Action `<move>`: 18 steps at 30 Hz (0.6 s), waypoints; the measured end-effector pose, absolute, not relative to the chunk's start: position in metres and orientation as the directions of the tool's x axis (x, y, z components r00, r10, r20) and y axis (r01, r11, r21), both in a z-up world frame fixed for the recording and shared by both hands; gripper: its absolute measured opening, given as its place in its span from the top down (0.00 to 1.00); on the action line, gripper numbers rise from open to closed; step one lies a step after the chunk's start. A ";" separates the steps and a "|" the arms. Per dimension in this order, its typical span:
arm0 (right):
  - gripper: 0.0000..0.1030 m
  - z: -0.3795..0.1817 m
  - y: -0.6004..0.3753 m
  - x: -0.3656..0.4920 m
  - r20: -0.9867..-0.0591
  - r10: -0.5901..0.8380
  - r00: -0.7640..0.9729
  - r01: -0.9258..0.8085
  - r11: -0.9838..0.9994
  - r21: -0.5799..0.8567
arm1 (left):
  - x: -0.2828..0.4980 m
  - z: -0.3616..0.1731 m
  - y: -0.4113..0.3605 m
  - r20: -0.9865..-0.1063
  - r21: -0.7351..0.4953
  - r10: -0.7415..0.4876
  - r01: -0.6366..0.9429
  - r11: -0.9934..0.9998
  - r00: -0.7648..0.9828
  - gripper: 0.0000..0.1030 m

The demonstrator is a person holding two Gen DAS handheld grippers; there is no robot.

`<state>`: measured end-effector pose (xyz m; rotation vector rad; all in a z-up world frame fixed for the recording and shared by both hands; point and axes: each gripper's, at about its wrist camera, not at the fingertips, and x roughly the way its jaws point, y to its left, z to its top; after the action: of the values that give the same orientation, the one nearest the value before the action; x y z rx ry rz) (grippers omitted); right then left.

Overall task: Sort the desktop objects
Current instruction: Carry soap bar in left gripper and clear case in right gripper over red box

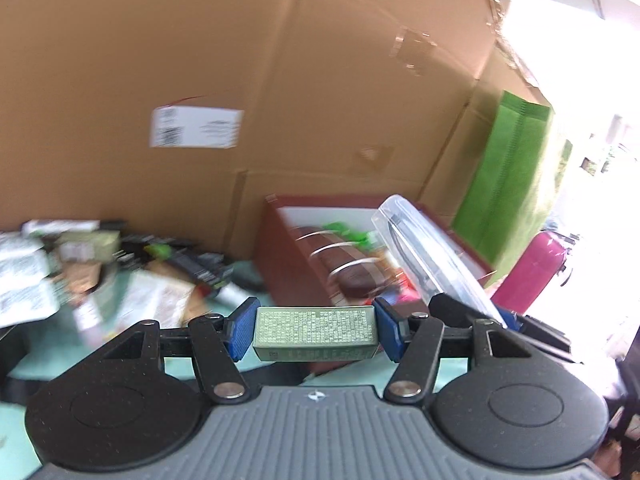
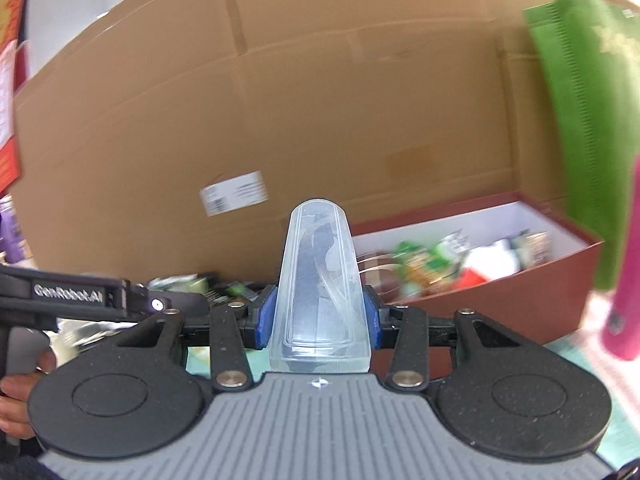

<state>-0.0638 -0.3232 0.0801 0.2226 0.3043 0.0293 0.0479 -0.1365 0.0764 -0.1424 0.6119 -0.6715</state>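
Though motion blur smears most print here, one mark reads cleanly: "GenRobot.AI" in white on the black body of my left gripper (image 2: 100, 294), seen from the right wrist, out to that tool's left. The white shipping label (image 1: 196, 127) on the big cardboard box (image 1: 320, 80) ahead shows a barcode and lines of text, none legible. My left gripper (image 1: 316, 334) has its blue pads pressed on both ends of a small grey-green box (image 1: 316, 334), held crosswise; its top carries dense fine print I cannot read. My right gripper (image 2: 318, 316) is clamped at about half width on a clear plastic case (image 2: 318, 280), which stands up and forward from the jaws; something dark lies inside, shape unclear. In the left view that case (image 1: 432, 256) leans in at right. Ahead and right of both tools sits a dark red box (image 2: 500, 300) with a white inside, holding a brown item with pale bands (image 1: 344, 264) and green and red packets too blurred to name. Ahead and left of my left tool, papers and packets (image 1: 80, 272) lie heaped on a pale teal surface (image 1: 24, 364). A green bag (image 1: 508, 184) and a magenta object (image 2: 628, 272), cut off at the frame edge, stand to the right.
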 end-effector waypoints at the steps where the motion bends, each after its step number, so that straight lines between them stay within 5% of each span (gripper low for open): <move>1: 0.58 0.081 -0.331 -0.063 -0.292 0.037 0.956 0.029 0.975 0.220 | 0.052 0.079 -0.147 -0.484 -0.314 -0.630 0.552 0.773 0.607 0.39; 18: 0.58 0.077 -0.418 0.004 -0.312 -0.210 0.927 0.278 0.941 0.192 | 0.128 0.071 -0.295 -0.508 -0.315 -0.676 0.615 0.723 0.534 0.39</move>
<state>0.0039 -0.4179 0.0768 0.2361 0.2927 -0.2523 0.1282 -0.2951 0.0714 -0.1018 0.6497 -0.7708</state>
